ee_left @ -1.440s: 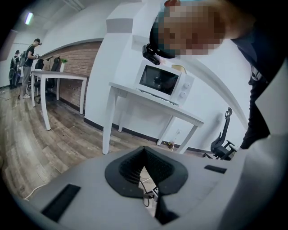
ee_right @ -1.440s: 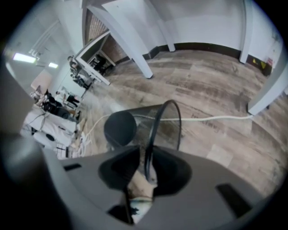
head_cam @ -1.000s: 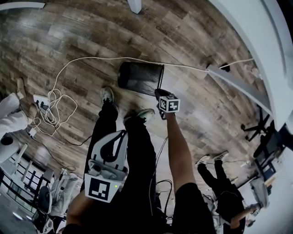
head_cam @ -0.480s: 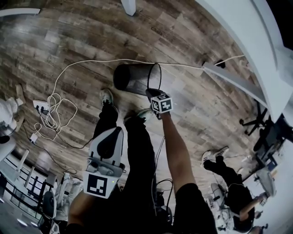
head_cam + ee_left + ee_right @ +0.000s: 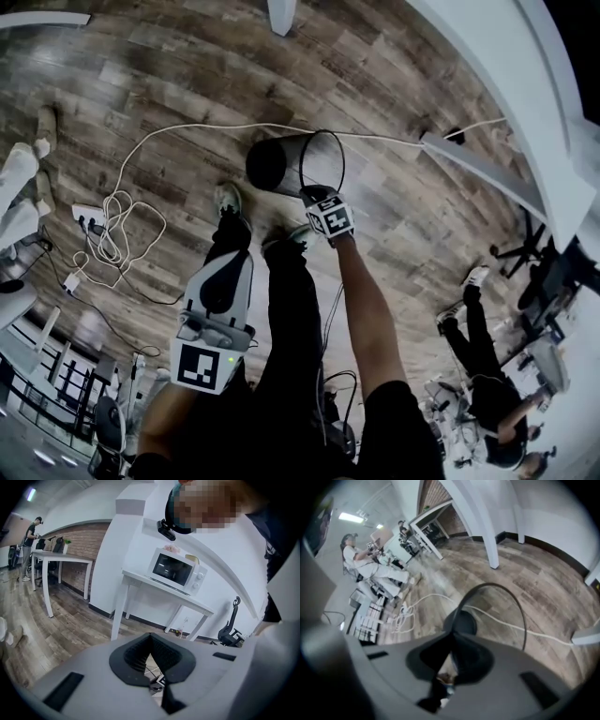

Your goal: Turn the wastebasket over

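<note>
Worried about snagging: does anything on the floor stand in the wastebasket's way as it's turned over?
Possibly. The right gripper, jaws just closing, holds the wastebasket by its rim. A white cable lies right behind it, and the person's shoes sit close on the near side.

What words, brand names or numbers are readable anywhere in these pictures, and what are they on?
Readable words, brands or numbers: none.
left marker cube: black-and-white square pattern, no letters.
right marker cube, near the wastebasket: the same.
microwave: any print too small to read.
</note>
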A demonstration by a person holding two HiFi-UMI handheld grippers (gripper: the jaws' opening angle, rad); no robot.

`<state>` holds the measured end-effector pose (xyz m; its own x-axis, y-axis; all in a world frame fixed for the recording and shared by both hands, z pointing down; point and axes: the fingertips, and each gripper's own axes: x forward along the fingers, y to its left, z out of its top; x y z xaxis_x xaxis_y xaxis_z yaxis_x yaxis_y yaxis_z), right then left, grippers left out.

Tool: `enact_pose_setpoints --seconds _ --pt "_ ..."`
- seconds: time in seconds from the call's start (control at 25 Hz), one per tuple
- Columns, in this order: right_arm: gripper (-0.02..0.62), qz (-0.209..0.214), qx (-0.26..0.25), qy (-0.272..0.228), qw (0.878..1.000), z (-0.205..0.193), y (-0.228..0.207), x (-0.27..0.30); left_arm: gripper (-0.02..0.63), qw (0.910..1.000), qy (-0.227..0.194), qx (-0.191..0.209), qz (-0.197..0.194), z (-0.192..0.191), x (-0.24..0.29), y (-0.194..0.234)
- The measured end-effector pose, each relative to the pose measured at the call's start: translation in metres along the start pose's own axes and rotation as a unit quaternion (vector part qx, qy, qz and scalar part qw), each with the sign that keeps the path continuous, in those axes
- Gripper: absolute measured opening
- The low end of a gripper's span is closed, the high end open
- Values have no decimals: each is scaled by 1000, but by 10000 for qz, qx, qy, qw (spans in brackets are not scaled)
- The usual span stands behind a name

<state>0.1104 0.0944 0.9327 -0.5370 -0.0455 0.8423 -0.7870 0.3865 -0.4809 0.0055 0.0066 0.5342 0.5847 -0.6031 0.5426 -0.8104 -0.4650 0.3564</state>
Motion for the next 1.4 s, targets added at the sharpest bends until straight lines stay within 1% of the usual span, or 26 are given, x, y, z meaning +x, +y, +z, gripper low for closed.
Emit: enact_pose_setpoints --seconds 0.08,0.28,0.44,0.48,0.56,0.64,0.76,0.8,0.84,0.92,1.0,1.2,1.36,1.4 --pt "46 -14 -160 145 9998 2 9 2 33 10000 -16 1 37 2 -1 11" --pt "46 -215 -686 620 9955 -4 21 -5 33 9997 -89 -201 80 5 -3 33" --pt "46 -221 -1111 925 9893 -13 35 -10 34 9997 -66 -158 146 4 -4 48" --pt "46 -191 -1232 997 9872 -16 38 -12 33 9999 -11 -112 120 2 -3 50" --pt "46 -105 -1461 1128 9828 -22 43 -17 34 9997 228 -82 -3 -6 2 49" --pt "46 -29 -1670 1249 9780 -27 48 -22 34 9985 498 -165 -164 -17 10 49" --pt "46 73 -2038 1425 9686 -31 53 -32 38 9958 827 -261 -307 -35 23 52" --pt "46 108 -2175 1474 9648 -33 55 -35 58 9945 940 -267 -380 -42 28 53" --pt "46 131 -2322 1518 9607 -35 57 -38 90 9927 1067 -281 -484 -51 33 54" --pt "46 127 -2630 1617 9511 -38 60 -43 138 9868 1400 -429 -687 -72 43 55" --pt "46 104 -2916 1715 9410 -41 62 -48 176 9800 1742 -568 -776 -94 52 58" --pt "46 188 -3576 1830 9156 -39 76 -62 201 9649 2387 -803 -744 -143 80 73" --pt "46 327 -4036 1918 8940 -37 90 -75 202 9555 2753 -886 -585 -171 108 90" --pt "46 367 -4147 1927 8886 -37 93 -77 202 9522 2831 -984 -591 -177 114 92"
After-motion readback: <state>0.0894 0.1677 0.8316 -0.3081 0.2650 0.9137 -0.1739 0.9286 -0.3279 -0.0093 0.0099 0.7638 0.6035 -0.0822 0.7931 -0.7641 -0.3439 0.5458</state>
